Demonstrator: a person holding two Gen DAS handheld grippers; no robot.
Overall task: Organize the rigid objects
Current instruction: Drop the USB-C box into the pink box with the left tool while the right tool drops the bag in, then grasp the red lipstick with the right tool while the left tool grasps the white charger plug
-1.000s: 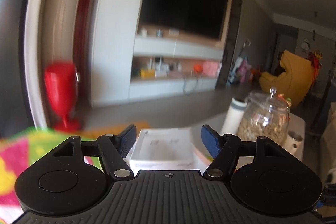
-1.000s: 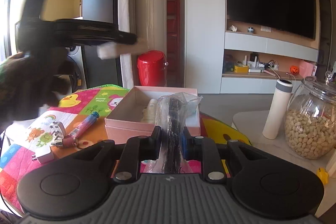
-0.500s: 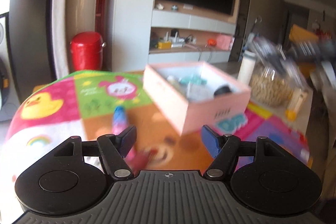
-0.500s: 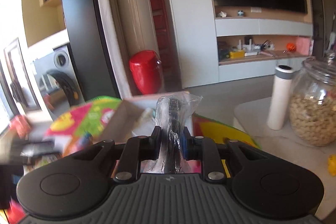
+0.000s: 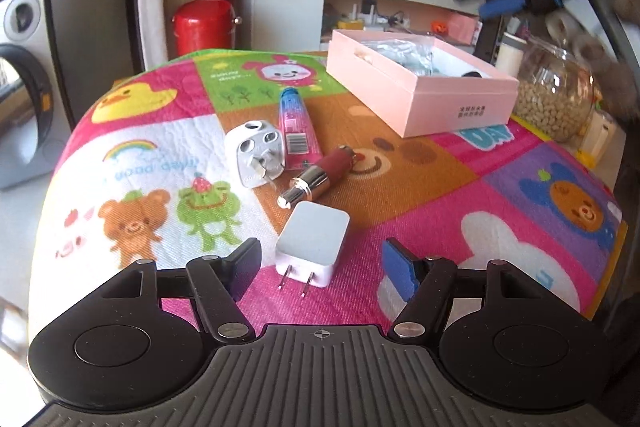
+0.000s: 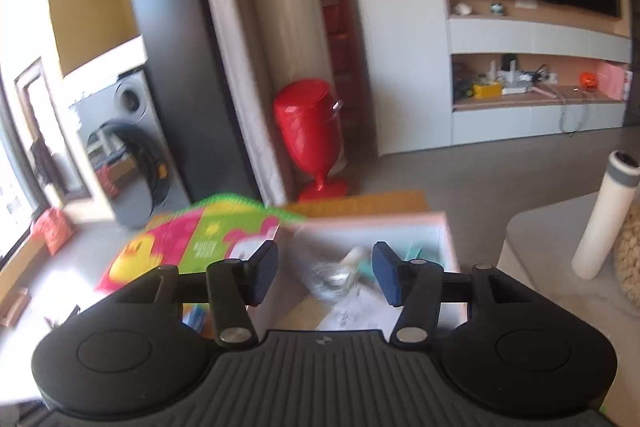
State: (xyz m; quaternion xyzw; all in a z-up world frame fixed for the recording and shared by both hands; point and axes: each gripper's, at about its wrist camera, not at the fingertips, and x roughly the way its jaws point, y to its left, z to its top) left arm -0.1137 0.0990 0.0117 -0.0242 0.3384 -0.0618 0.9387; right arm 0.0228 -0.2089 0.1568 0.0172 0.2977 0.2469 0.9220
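The left gripper [image 5: 318, 261] hung low over the desk [image 5: 440, 195] with the charger [image 5: 312, 247] lying between its fingers [image 5: 245, 263], prongs toward the camera. The fingers were spread wide and closing, and neither pad touched the charger yet; it sat nearer the left finger than the right one. That offset was the main risk: as I judged it, the near finger would meet the body first and push it sideways, or twist it, before the other pad arrived. The charger's smooth case could then pivot out of the pinch. A second risk lay just beyond it. The lipstick [image 5: 320, 179] lay near the charger's far end, with the adapter [image 5: 256, 155] and the tube [image 5: 298, 127] just behind, so a reach too deep could knock them across the mat.

The right gripper [image 6: 326, 273] hovered above the pink box [image 6: 448, 247], its fingers [image 6: 262, 273] parted and opening, with nothing pinched between them. A plastic-wrapped item [image 6: 332, 273] lay in the box below the gap. The picture was blurred, so whether that item had settled I could not tell. If it leaned on the wall, it might tip.
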